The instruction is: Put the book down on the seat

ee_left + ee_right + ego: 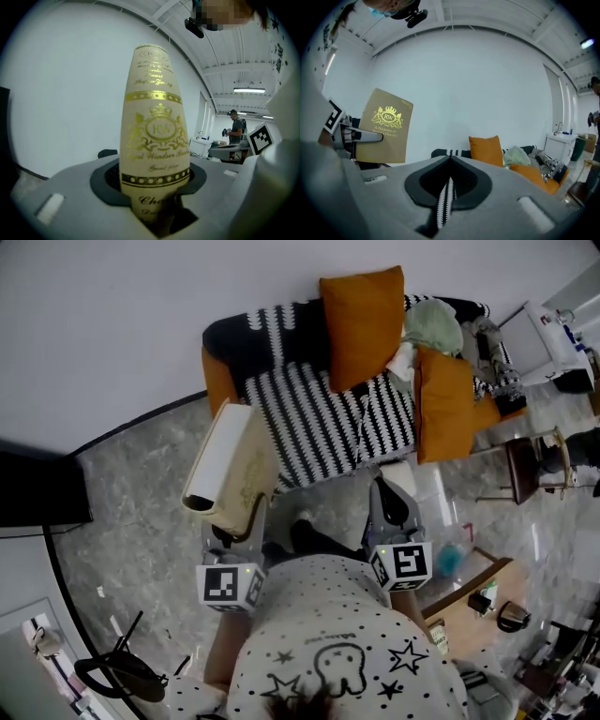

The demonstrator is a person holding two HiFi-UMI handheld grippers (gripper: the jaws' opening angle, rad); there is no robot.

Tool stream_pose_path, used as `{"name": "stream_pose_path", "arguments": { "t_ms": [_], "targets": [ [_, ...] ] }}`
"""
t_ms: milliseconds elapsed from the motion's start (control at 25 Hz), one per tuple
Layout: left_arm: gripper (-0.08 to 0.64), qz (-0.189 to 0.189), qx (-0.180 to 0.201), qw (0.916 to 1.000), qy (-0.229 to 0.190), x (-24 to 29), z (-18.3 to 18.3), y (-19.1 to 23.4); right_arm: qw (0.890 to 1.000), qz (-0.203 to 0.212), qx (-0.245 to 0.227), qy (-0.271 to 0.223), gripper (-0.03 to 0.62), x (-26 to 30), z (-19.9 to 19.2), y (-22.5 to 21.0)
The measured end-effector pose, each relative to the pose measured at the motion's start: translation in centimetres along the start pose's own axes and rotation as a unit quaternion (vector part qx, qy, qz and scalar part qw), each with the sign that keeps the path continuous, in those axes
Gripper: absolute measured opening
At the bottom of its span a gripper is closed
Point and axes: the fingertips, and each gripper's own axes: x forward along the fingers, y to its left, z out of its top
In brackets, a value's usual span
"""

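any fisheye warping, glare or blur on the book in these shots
Head view: straight edges bow from the wide lens, lighting even, the book sharp. Left gripper view: heavy fisheye with black corners, the book bulges like a barrel, gold print glints, its lowest lettering dim and soft between the jaws. Right gripper view: same black corners, the orange cushion crisp, no glare.

Sofa [225, 338] stands on the grey marbled floor [141, 512], by the far wall [141, 315]. Seat [309, 418] has a black-and-white striped cover, sides are orange. On the seat: one orange cushion [361, 324] upright against the backrest, second orange cushion [445, 404] tilted at the right end, pale green cloth [433, 326] bunched between them at the back. More clutter at the far right, can't tell what. Low wooden table [469, 601] on the floor, near right.
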Motion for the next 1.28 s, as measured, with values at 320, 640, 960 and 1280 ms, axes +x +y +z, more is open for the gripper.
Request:
{"name": "stream_pose_path", "arguments": {
  "t_ms": [320, 640, 960, 1280],
  "targets": [
    [0.224, 0.02, 0.002, 0.9998, -0.006, 1.5, 0.4, -0.9, 1.0, 0.006, 0.006, -0.001, -0.006, 0.2, -0.5, -2.6],
    [0.224, 0.017, 0.001, 0.9998, -0.009, 1.9, 0.7, -1.2, 1.0, -0.001, 0.014, -0.005, -0.006, 0.1, -0.4, -3.2],
    [0.224, 0.008, -0.003, 0.9999, -0.008, 3.2, 0.9, -0.6, 1.0, -0.004, 0.014, -0.003, -0.006, 1.6, 0.0, -3.0],
    [0.224, -0.002, -0.006, 1.0, 0.0, 5.5, 1.3, -0.2, 1.0, -0.006, 0.017, 0.0, -0.006, 3.5, 0.9, -3.2]
  ]
}}
